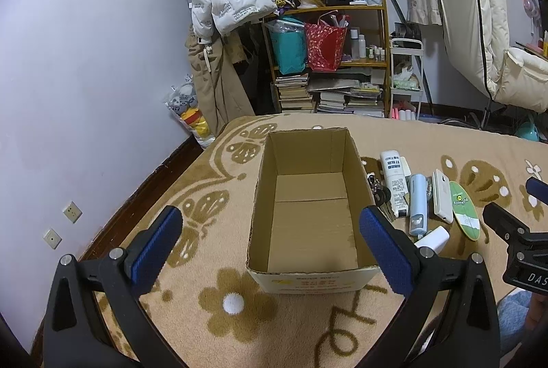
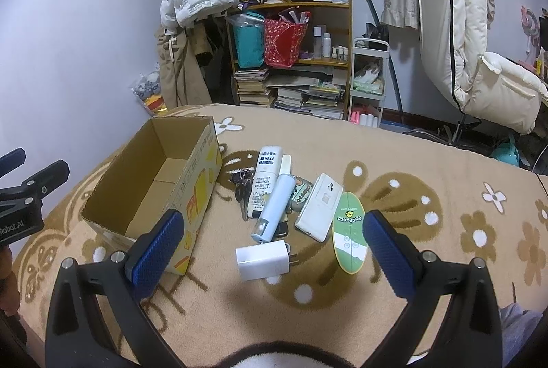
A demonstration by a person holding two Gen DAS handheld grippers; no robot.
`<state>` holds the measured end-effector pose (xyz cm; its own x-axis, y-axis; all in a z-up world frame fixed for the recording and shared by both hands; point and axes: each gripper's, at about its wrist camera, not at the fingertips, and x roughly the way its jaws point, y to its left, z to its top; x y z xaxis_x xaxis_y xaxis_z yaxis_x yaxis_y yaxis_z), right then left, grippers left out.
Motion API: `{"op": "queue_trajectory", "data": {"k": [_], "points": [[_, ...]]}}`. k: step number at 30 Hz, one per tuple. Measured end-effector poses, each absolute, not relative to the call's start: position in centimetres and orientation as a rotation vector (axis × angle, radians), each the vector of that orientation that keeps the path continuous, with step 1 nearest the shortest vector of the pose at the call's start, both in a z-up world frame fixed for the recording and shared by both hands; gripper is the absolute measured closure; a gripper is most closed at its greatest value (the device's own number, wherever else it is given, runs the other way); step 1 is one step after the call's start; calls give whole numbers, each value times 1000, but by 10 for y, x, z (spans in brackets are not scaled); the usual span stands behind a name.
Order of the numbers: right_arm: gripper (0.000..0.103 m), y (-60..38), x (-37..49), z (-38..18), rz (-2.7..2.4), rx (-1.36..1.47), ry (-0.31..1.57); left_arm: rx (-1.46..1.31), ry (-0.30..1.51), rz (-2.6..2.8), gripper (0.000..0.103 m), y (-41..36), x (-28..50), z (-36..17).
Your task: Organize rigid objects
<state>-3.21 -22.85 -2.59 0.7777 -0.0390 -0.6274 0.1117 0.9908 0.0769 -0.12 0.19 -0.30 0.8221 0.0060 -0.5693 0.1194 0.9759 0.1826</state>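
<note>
Beige flowered blanket [image 2: 394,142], empty cardboard box [image 1: 308,196], keys [image 2: 241,186] half hidden under bottle [image 2: 265,179], both grippers' jaws spread wide

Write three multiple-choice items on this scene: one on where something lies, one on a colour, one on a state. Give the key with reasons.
1. Where does the white charger lie?
A. Inside the cardboard box
B. On the blanket, nearest the right gripper
C. On the shelf

2. What colour are the gripper pads?
A. Blue
B. Red
C. Yellow

3. What is the state of the cardboard box?
A. Taped shut
B. Open and full
C. Open and empty

Key:
1 B: the charger sits on the blanket, in front of the right gripper, outside the box.
2 A: the ribbed pads on both grippers are blue.
3 C: the left wrist view, over the left gripper, shows the bare box floor.
</note>
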Motion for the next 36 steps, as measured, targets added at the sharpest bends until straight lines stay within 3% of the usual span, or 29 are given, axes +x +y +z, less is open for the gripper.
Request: {"op": "queue_trajectory", "data": {"k": [36], "points": [[0,-225,-30,-30,-80,101,685,216,602,-54,1,3,-8,-6]]}}
